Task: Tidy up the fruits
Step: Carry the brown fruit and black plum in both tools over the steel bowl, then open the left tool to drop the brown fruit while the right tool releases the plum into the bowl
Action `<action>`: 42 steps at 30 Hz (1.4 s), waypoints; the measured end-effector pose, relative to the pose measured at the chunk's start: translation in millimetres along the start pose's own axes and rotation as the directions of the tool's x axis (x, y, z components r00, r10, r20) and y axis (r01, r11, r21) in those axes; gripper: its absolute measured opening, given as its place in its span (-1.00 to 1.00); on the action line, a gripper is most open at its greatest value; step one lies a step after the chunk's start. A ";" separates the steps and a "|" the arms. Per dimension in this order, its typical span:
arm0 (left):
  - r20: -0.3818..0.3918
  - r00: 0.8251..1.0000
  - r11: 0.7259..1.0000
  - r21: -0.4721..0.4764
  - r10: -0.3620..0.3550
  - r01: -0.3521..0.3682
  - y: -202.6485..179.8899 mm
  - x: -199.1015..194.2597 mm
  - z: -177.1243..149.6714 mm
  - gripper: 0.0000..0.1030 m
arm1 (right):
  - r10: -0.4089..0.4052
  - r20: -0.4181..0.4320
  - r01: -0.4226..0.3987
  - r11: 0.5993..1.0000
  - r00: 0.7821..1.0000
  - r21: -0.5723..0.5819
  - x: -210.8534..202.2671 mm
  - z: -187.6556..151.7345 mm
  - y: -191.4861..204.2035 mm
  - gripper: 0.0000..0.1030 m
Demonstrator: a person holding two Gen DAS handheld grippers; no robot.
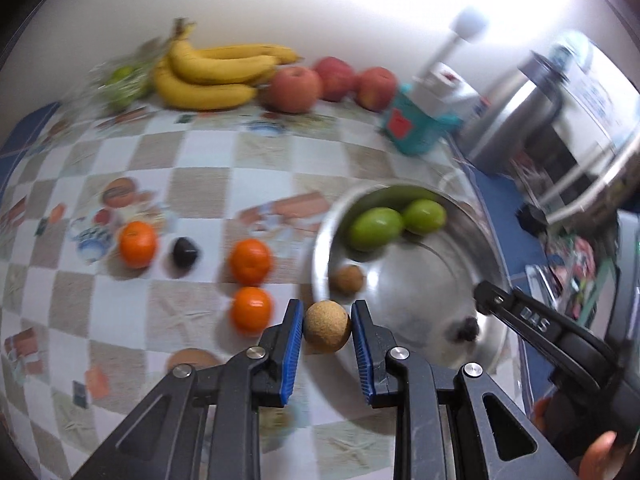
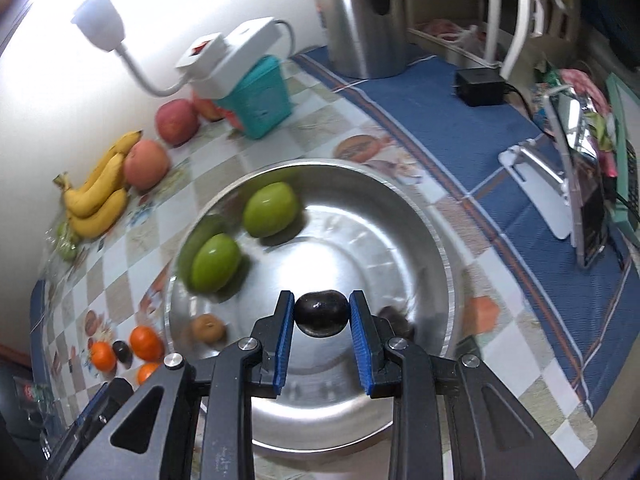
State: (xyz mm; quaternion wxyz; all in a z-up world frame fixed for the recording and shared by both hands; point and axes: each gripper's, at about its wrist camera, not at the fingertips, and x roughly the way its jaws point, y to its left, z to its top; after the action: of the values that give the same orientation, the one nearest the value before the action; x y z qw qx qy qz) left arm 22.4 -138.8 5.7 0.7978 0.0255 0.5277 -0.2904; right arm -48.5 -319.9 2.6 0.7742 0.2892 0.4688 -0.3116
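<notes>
Clamped between the blue pads of the left tool (image 1: pixel 327 330), a tan round fruit (image 1: pixel 327 331) is held just beside the steel bowl (image 1: pixel 460 344); three oranges (image 1: pixel 251 262) on the counter (image 1: pixel 200 188) are shown large only there. A dark plum (image 2: pixel 321 313), long axis crosswise, is gripped by the right tool (image 2: pixel 322 314) over the bowl, seen only from the right wrist. "DAS" is read on the right tool's arm.

Home kitchen: food-print checked tablecloth (image 2: pixel 120 248) on surface, steel kettle (image 2: pixel 364 16) at 12 o'clock, bananas (image 1: pixel 216 72), steel bowl (image 2: pixel 400 216).
</notes>
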 end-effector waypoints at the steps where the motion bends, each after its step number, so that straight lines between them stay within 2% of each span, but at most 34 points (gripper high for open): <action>1: -0.002 1.000 1.000 0.016 -0.009 0.009 -6.3 2.1 -1.3 -0.49 | -0.005 0.000 0.005 1.000 1.000 0.004 0.3 0.6 -2.6 -0.43; 9: -0.008 0.999 0.995 0.096 -0.033 0.033 -30.9 19.9 -4.0 -0.49 | -0.021 -0.005 0.021 0.999 1.000 0.045 4.0 6.8 -19.9 -0.43; 24: -0.008 1.000 0.993 0.115 -0.019 0.019 -31.1 31.5 -6.3 -0.45 | -0.006 -0.041 0.008 0.999 0.999 0.035 13.7 5.9 -14.4 -0.42; 25: -0.008 1.000 0.993 0.116 -0.017 0.018 -31.1 31.8 -6.2 -0.41 | -0.004 -0.044 0.006 0.999 0.999 0.039 14.5 5.9 -14.9 -0.42; 29: -0.007 1.000 0.993 0.115 -0.020 0.020 -30.8 31.5 -5.7 0.02 | 0.021 -0.043 -0.018 0.998 0.999 0.055 14.4 6.5 -16.4 -0.42; 34: -0.002 1.000 0.993 0.118 -0.016 0.016 -30.8 30.1 -5.8 0.17 | 0.028 -0.044 -0.025 0.998 0.999 0.065 13.9 7.5 -17.1 -0.38; 42: 0.000 1.000 0.996 0.090 -0.001 0.001 -23.8 22.5 -1.8 0.28 | 0.066 -0.065 -0.062 0.996 0.996 0.070 16.8 8.6 -18.8 -0.37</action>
State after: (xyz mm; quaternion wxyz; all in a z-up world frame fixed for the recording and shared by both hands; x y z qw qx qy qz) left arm 15.4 -167.7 -8.1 0.7959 0.0611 0.5139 -0.3143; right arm -51.8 -341.8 -12.2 0.7573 0.3406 0.4743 -0.2924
